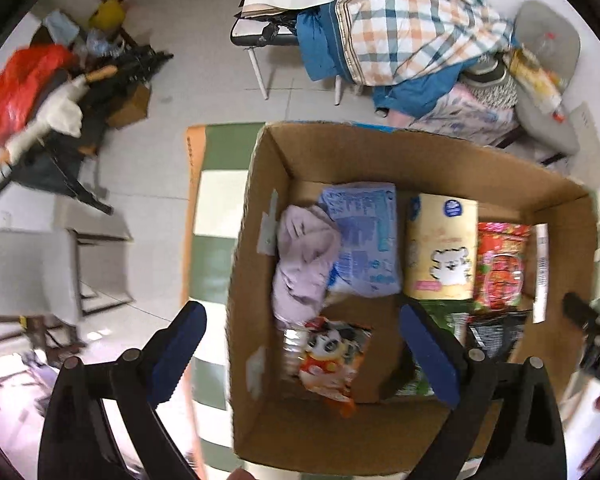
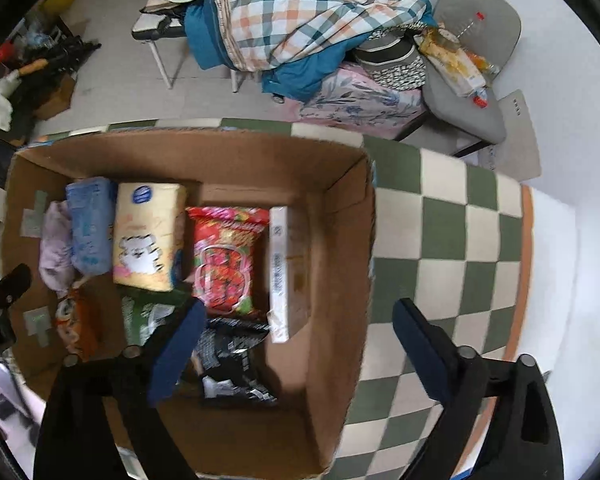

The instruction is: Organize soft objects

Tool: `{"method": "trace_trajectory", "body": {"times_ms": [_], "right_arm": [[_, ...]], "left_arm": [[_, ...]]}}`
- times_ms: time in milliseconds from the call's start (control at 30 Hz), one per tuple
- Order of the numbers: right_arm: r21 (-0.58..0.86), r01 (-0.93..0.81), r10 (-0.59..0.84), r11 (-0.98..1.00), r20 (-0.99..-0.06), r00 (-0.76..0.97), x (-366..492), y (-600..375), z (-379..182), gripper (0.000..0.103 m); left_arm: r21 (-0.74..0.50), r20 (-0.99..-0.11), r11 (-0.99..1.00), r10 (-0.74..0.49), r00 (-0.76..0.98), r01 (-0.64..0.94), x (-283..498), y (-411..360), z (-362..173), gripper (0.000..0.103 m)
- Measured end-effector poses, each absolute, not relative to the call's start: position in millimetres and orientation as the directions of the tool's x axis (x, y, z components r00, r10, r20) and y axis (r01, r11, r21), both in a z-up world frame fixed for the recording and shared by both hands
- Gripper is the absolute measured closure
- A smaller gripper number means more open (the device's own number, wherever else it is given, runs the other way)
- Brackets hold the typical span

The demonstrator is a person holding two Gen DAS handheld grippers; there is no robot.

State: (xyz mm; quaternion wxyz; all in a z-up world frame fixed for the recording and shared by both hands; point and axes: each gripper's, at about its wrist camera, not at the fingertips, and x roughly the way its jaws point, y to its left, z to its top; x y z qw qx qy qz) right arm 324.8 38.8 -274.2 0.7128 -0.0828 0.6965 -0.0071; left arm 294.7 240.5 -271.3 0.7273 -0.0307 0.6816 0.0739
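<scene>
Left gripper (image 1: 304, 364) and right gripper (image 2: 296, 354) both spread, empty, above cardboard box (image 1: 380, 152). Inside: cartoon snack bag (image 1: 332, 356), crinkly, light; lilac cloth (image 1: 300, 264) limp, pinch a fold; tissue pack (image 1: 440, 248) squashy, grip mid-body.

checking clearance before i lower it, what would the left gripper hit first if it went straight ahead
Probably the cartoon snack packet in the cardboard box; it lies between the open left gripper's fingers, though depth is unclear.
</scene>
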Motion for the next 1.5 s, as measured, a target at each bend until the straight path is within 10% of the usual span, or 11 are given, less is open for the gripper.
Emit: {"method": "trace_trajectory", "body": {"times_ms": [933, 1500], "right_arm": [[0.074, -0.071, 0.084, 0.995, -0.984, 0.156, 187, -2, -235, 0.0], [0.146, -0.078, 0.165, 0.986, -0.896, 0.413, 80, -38, -54, 0.0]], "left_arm": [[-0.038, -0.958, 0.993, -0.004, 0.286, -0.114, 185, 178, -212, 0.0], [-0.034, -0.851, 0.995, 0.018, 0.524, -0.09, 79, 156, -44, 0.0]]}}
